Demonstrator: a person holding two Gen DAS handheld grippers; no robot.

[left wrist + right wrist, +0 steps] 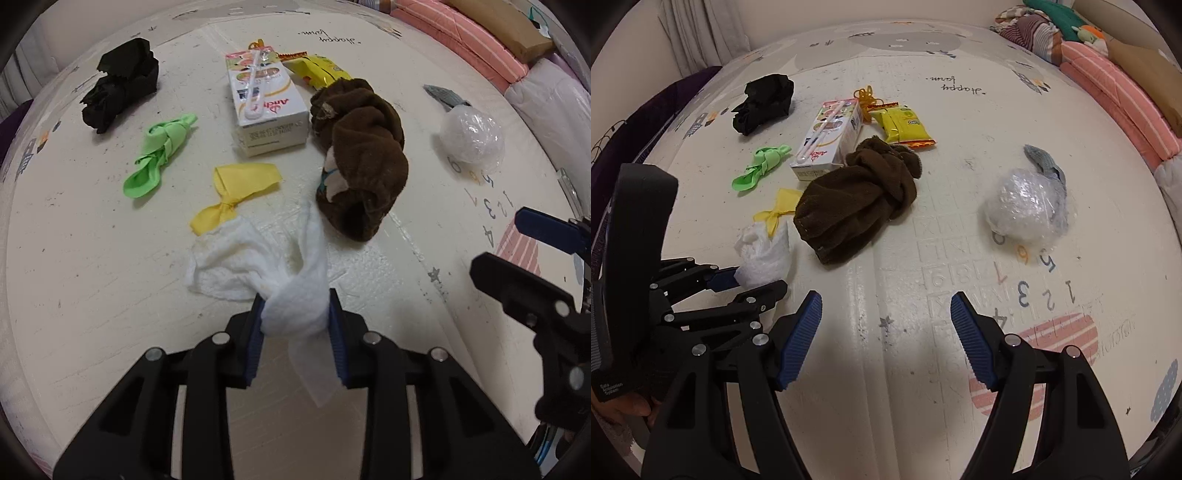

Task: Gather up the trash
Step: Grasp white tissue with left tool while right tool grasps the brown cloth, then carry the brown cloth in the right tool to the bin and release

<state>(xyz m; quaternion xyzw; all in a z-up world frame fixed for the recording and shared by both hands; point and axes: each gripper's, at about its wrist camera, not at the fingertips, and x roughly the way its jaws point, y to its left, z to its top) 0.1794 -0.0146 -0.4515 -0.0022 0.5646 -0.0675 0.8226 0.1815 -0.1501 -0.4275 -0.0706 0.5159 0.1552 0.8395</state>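
Note:
My left gripper [295, 314] is shut on a white tissue [258, 266], pinched between its blue pads at the near side of the play mat [74, 240]; it also shows in the right wrist view [762, 254]. My right gripper [886, 332] is open and empty above the mat, right of the left gripper [738, 284]. On the mat lie a yellow ribbon [240, 192], a green ribbon [162, 155], a white carton [266, 107], a yellow wrapper [317, 70], a black crumpled bag [122, 85], a brown cloth [362, 162] and a clear plastic ball [472, 136].
Pink striped bedding [1119, 107] and pillows line the right edge of the mat. A curtain [701, 33] and a dark cloth [635, 125] are at the far left. A grey scrap [1045, 162] lies behind the plastic ball [1027, 206].

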